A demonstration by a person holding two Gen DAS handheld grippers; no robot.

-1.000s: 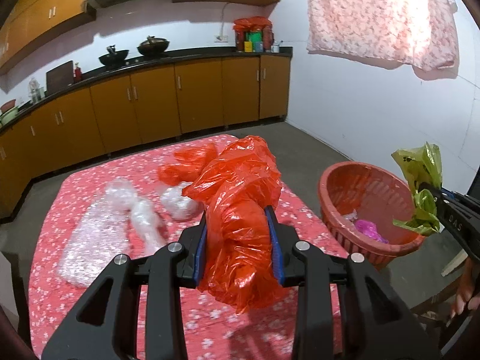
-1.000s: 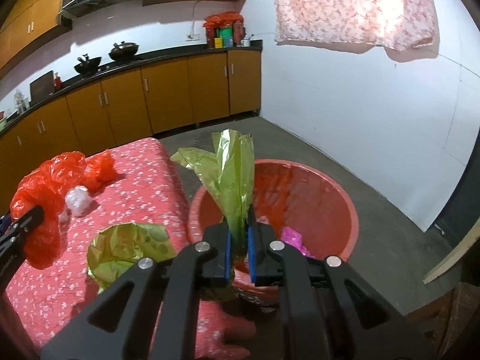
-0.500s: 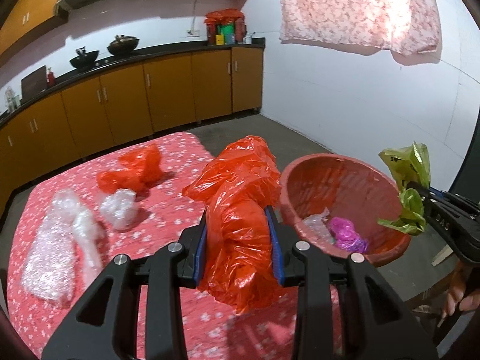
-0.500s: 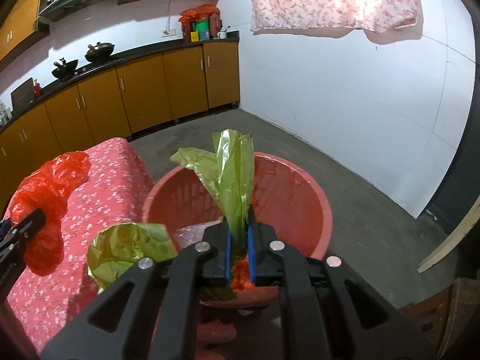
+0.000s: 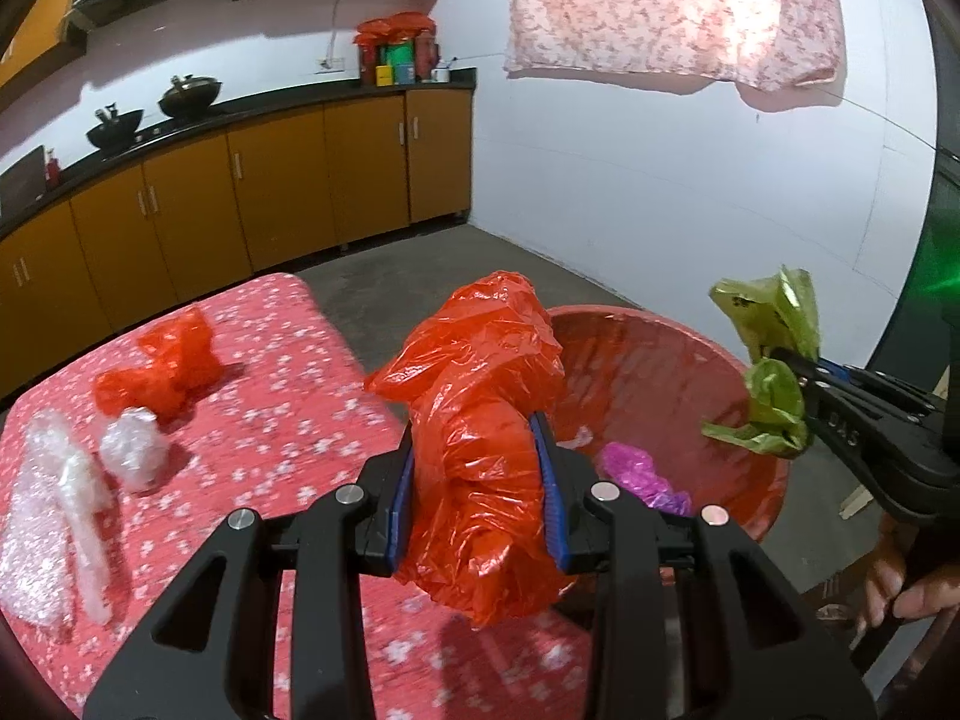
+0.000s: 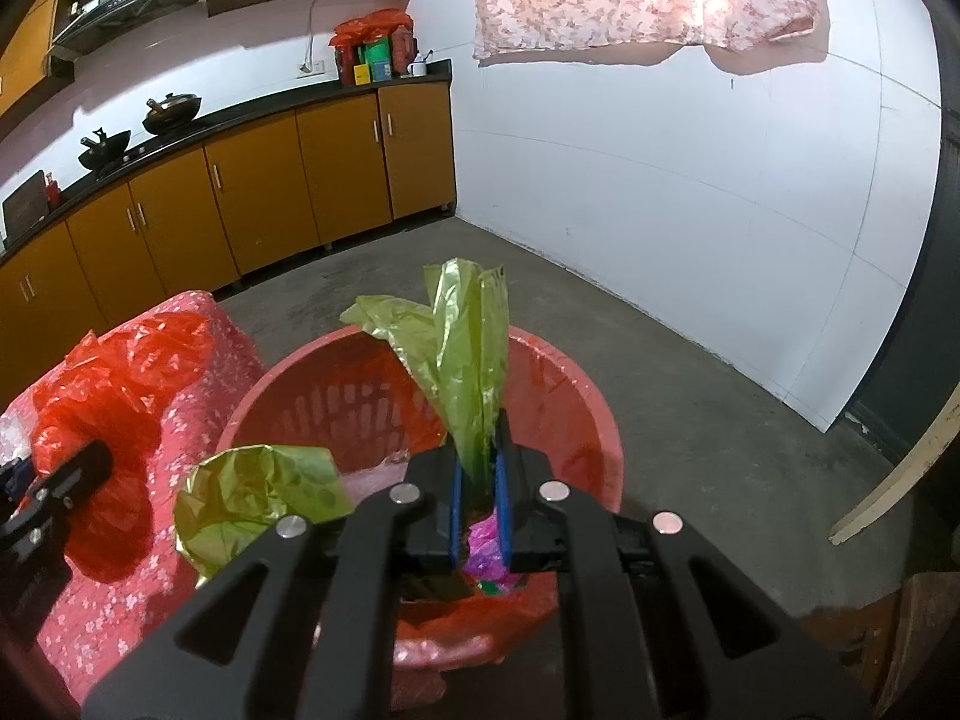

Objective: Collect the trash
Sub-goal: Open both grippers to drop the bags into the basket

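Observation:
My left gripper (image 5: 477, 438) is shut on a crumpled orange-red plastic bag (image 5: 480, 420), held over the table's right edge beside the red basket (image 5: 672, 360). My right gripper (image 6: 478, 456) is shut on a green plastic bag (image 6: 462, 354), which hangs above the basket (image 6: 564, 378); the same green bag (image 5: 774, 384) shows at the right of the left wrist view. A purple wrapper (image 5: 642, 474) and a clear scrap lie inside the basket. On the table remain a small red bag (image 5: 162, 366), a clear plastic ball (image 5: 132, 450) and a bubble-wrap piece (image 5: 54, 516).
The table (image 5: 288, 420) has a pink flowered cloth. The basket stands on the grey concrete floor (image 6: 690, 372) next to the table. Brown kitchen cabinets (image 5: 282, 186) line the far wall, and a white wall (image 6: 690, 150) stands at the right. A hand (image 5: 906, 576) holds the right gripper's handle.
Both grippers have shifted right toward the basket with their bags. The basket now fills the middle of the right wrist view, and the table trash has slid left in the left wrist view.

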